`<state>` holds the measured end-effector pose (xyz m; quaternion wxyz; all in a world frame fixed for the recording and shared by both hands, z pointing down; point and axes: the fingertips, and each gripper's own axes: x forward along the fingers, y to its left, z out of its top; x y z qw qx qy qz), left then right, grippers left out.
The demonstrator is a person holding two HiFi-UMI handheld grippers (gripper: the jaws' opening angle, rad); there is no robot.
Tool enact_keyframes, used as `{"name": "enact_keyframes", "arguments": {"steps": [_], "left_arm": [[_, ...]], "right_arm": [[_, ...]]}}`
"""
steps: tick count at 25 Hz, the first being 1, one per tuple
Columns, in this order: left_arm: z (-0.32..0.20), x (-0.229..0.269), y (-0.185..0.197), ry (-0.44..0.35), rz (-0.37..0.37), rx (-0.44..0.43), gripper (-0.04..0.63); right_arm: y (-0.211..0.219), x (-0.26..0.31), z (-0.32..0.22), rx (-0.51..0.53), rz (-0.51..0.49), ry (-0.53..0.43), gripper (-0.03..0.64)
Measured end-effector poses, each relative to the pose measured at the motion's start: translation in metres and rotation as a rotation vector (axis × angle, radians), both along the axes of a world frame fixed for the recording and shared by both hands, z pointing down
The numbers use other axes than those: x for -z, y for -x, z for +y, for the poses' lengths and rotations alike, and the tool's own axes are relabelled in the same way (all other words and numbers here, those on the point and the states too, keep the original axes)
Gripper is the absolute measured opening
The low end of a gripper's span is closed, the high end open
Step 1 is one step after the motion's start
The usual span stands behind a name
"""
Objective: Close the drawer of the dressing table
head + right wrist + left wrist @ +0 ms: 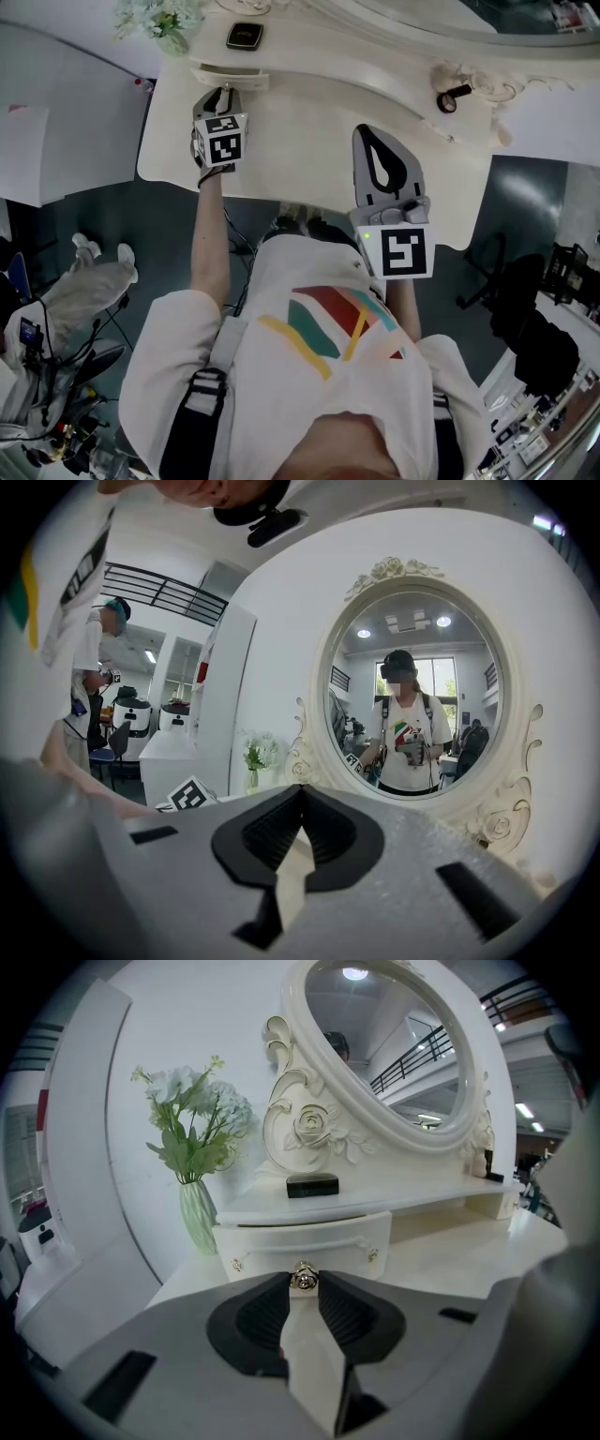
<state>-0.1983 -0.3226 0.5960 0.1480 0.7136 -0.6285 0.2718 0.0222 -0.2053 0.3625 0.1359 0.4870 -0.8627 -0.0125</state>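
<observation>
The white dressing table (309, 141) has a small drawer (281, 1241) under its raised shelf at the back left, with its front (230, 77) standing a little proud of the shelf. My left gripper (303, 1284) points at the middle of that front, and its two dark pads close on the drawer's gold knob (303, 1277). In the head view the left gripper (223, 92) reaches the drawer from the table's front edge. My right gripper (367, 131) hovers over the table's middle, apart from the drawer. In its own view its jaws (302, 791) meet at the tips with nothing between them.
A green vase of flowers (197, 1213) stands left of the drawer, and a black box (312, 1184) lies on the shelf above it. The oval mirror (412, 696) rises behind. A small dark item (453, 98) lies at the table's right. Another person stands far left (98, 667).
</observation>
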Motion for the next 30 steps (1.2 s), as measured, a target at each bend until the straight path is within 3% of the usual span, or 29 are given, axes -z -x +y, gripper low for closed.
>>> {"name": "enact_keyframes", "arguments": {"steps": [30], "left_arm": [[-0.022,-0.011,-0.003,0.031,-0.018,-0.017,0.092]], "right_arm": [[-0.011,-0.009,-0.011,-0.039,-0.004,0.032,0.0]]}}
